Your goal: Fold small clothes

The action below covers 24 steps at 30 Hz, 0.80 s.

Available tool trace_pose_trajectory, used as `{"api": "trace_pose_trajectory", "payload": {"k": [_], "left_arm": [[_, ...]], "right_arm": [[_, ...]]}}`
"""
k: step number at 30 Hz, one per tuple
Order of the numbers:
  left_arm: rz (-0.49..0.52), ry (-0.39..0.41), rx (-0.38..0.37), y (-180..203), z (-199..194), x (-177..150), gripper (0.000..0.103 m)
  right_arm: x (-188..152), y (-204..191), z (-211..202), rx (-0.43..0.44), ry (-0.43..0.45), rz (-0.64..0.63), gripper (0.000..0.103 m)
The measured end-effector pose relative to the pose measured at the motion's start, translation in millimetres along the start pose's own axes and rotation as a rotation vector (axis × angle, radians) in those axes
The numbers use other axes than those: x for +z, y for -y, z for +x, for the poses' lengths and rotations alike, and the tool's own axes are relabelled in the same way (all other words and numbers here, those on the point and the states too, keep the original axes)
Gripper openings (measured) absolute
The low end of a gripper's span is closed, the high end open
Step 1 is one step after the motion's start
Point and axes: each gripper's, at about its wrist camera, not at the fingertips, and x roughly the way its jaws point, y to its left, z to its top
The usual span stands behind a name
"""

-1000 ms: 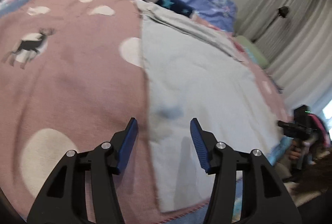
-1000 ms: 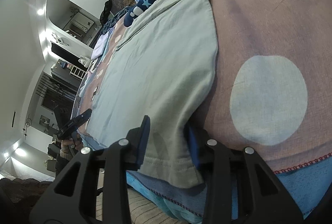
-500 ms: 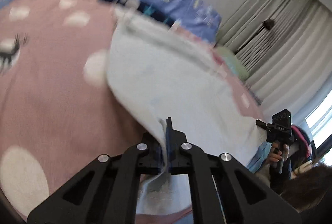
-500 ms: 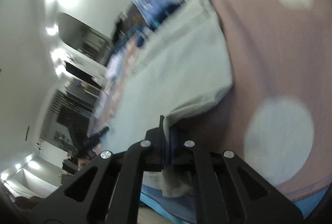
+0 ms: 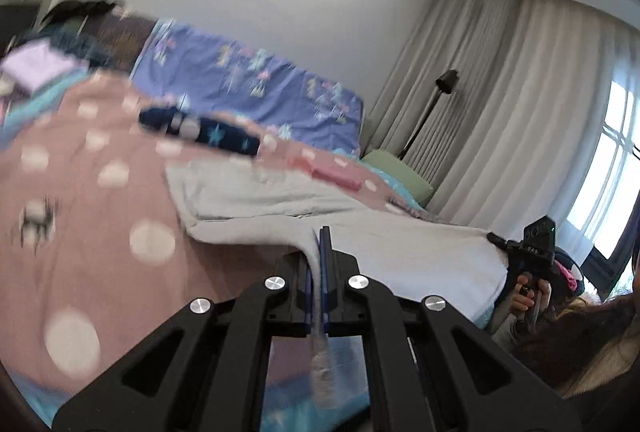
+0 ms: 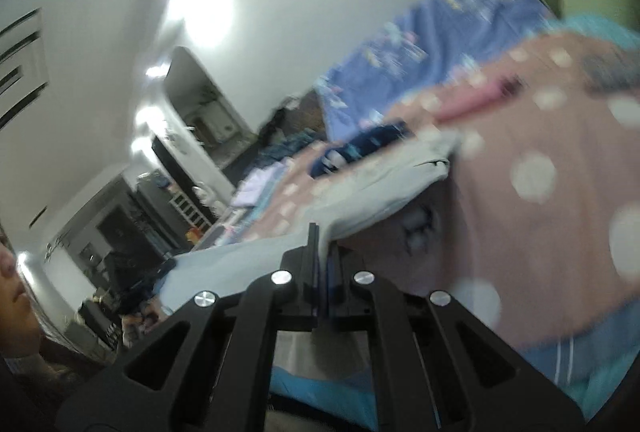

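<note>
We see the left hand-held gripper (image 5: pixel 319 252) clamped on a corner of the pale grey cotton garment (image 5: pixel 400 252), which lies lifted over the pink dotted blanket (image 5: pixel 100 252) on the bed. The right hand-held gripper (image 6: pixel 320 246) pinches the opposite corner of the garment (image 6: pixel 380 192). Only the left view shows the grey curtains (image 5: pixel 500 92); only the right shows a dark shelving unit (image 6: pixel 176 168). We see no containers.

Left gripper (image 5: pixel 319 252) jaws pinch grey garment (image 5: pixel 280 208) over pink blanket (image 5: pixel 100 232).
</note>
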Motion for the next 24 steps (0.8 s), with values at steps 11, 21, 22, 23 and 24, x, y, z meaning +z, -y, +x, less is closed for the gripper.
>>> {"api": "trace_pose_trajectory", "payload": {"k": [11, 21, 22, 23, 24], "left_arm": [[-0.128, -0.010, -0.024, -21, 20, -20, 0.002], [-0.032, 0.048, 0.033, -23, 51, 49, 0.002], [-0.025, 0.047, 0.045, -26, 58, 57, 0.002], [-0.020, 0.046, 0.053, -29, 64, 64, 0.002], [-0.012, 0.044, 0.068, -33, 74, 74, 0.002]], "right_arm": [[-4, 29, 43, 0.009, -0.074, 0.114, 0.003], [69, 40, 97, -0.029, -0.018, 0.100, 0.004], [76, 41, 105, -0.043, -0.017, 0.090, 0.004], [83, 43, 113, -0.053, -0.018, 0.082, 0.004], [92, 46, 125, -0.067, -0.019, 0.073, 0.004]]}}
